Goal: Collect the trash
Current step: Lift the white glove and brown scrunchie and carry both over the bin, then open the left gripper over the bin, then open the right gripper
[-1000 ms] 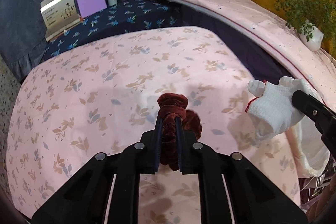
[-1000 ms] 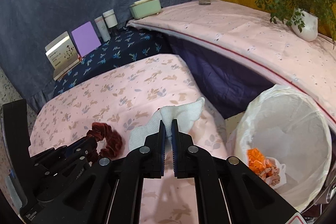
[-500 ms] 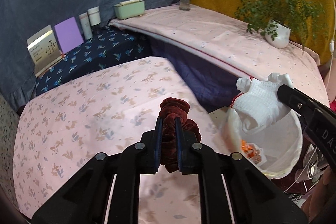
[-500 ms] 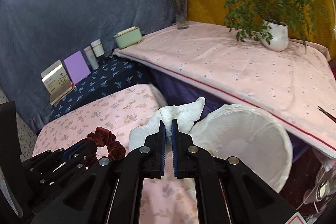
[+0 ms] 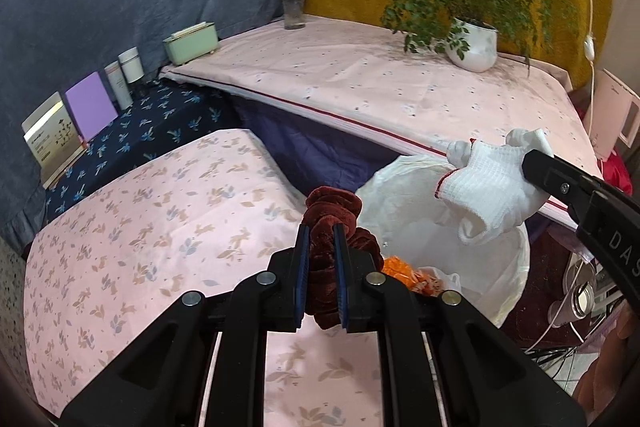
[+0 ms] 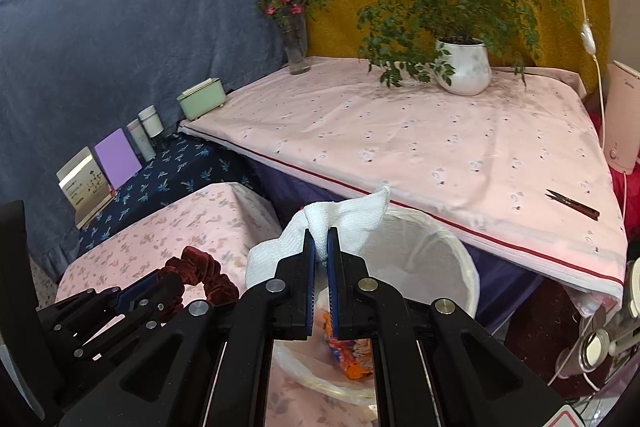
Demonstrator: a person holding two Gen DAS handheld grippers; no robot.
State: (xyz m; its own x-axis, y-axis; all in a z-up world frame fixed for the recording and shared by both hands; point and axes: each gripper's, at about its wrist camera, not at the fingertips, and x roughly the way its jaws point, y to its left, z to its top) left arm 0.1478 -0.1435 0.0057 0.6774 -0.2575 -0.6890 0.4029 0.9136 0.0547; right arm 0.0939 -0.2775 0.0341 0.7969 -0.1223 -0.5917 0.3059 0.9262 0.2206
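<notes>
Left tongs (image 5: 321, 239) pinching a dark red velvet scrunchie (image 5: 332, 203), blue pads squeezed on its folds, the loop bunching out above and below them. Right tongs (image 6: 319, 241) clamped on a white knitted glove (image 6: 340, 219), pads pressed together with the fabric flaring out on both sides. In the left wrist view the glove (image 5: 492, 183) hangs from the right tongs (image 5: 538, 163), red trim showing at its cuff, directly above the open mouth of the bin.

And there's the bin: a round trash bin lined with a white bag (image 5: 404, 183), sitting in the gap between the near worktop with the pink leaf-print cloth (image 5: 160, 227) and the higher worktop with a pink dotted cloth (image 5: 380, 87). Orange wrappers (image 5: 400, 269) lie at the bottom of it. The scrunchie sits at the bin's near-left rim, over the edge of the leaf-print cloth; from the right wrist view it (image 6: 204, 267) shows just left of the glove, both at the bin's lip.

Behind, a potted plant (image 6: 464, 71) and a vase of pink flowers (image 6: 296, 39) stand on the higher worktop, with a mint green box (image 6: 202, 99) at its corner. A small dark pair of snips (image 6: 572, 203) lies near that worktop's right edge.
</notes>
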